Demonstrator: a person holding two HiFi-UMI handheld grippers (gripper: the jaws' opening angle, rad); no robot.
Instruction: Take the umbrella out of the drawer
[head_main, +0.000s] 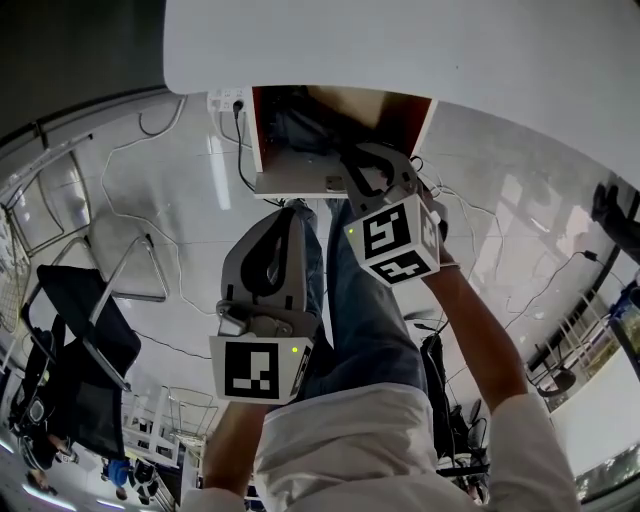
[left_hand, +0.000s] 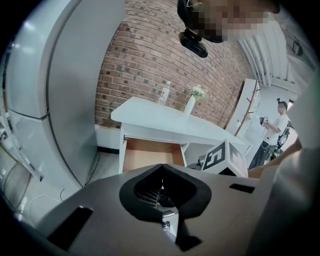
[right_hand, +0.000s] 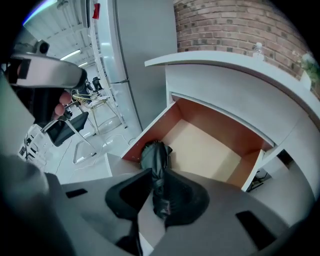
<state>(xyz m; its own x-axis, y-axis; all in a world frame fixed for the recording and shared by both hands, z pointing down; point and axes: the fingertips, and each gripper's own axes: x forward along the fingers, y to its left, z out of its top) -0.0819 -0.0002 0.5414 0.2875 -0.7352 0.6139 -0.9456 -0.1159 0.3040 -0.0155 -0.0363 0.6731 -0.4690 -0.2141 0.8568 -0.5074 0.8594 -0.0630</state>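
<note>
One precondition is met: the drawer (right_hand: 205, 145) under the white table (right_hand: 225, 65) stands wide open, its wooden floor bare across the centre and right of the right gripper view.

Task item: the umbrella (right_hand: 155, 156), dark and folded, lies at the drawer's front left corner. In the head view it shows as a dark mass at the upper centre, inside the drawer. It has not been lifted out.

Right tongs (right_hand: 159, 172): the jaws are a little apart, pointing steeply down at the drawer, with the umbrella's lower length running into the gap between them. The pads do not appear to press on the fabric, so I judge that no grip is made yet.

Left tongs (left_hand: 161, 166): the jaws are together at the tips with nothing between them. They sit at the lower left of the head view, well apart from the drawer and taking no part in the job.

Assessment: the work is at an early to middle stage. Access is secured and the right tongs are positioned on the item. Outstanding steps are closing on the umbrella, raising it over the drawer's front wall and carrying it clear. The slack fabric may slip unless the grip catches the firmer core.
</note>
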